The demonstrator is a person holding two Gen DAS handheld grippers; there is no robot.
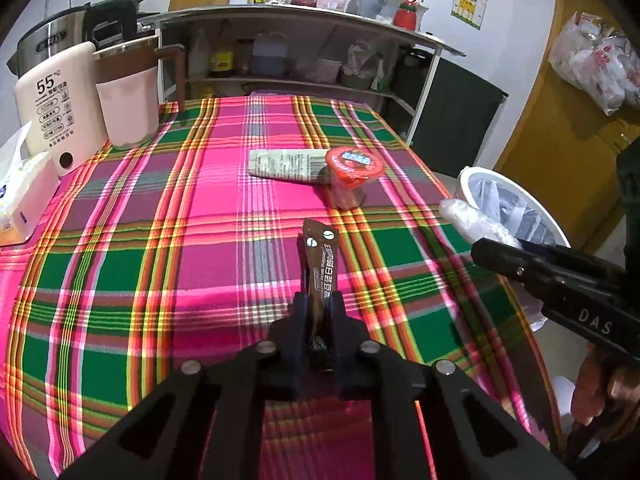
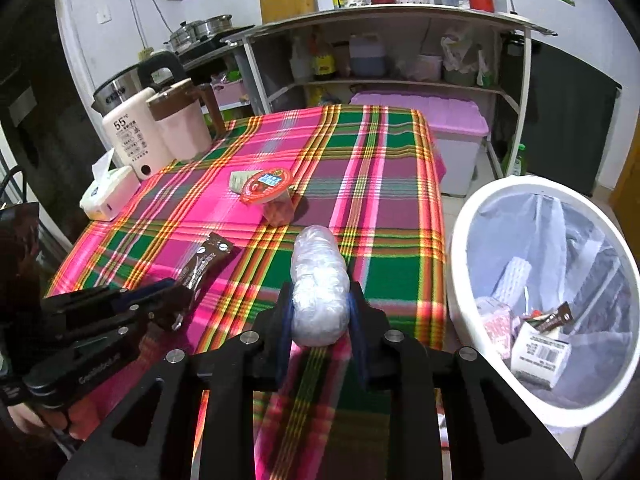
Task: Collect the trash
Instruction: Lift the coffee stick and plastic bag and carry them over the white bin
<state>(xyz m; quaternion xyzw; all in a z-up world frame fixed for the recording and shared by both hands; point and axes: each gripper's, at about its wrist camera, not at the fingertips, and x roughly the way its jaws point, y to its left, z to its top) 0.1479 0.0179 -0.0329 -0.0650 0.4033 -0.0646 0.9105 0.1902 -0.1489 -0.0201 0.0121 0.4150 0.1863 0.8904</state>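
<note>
My left gripper (image 1: 319,308) is shut on a brown coffee sachet (image 1: 320,256), which sticks up from its jaws over the plaid tablecloth (image 1: 180,240). My right gripper (image 2: 320,304) is shut on a crumpled ball of clear plastic wrap (image 2: 318,284). The right wrist view shows the left gripper (image 2: 182,304) at the left with the sachet (image 2: 206,260). A red-lidded jelly cup (image 1: 352,176) and a flattened grey wrapper (image 1: 286,164) lie on the cloth further back. The white bin (image 2: 468,216), lined with a plastic bag and holding several pieces of trash, stands right of the table.
At the table's far left stand a cream kettle base (image 1: 60,112), a pink jug (image 1: 128,104) and a tissue box (image 1: 24,196). A shelf unit (image 1: 304,40) with bottles fills the back. A lilac storage box (image 2: 436,128) sits behind the table.
</note>
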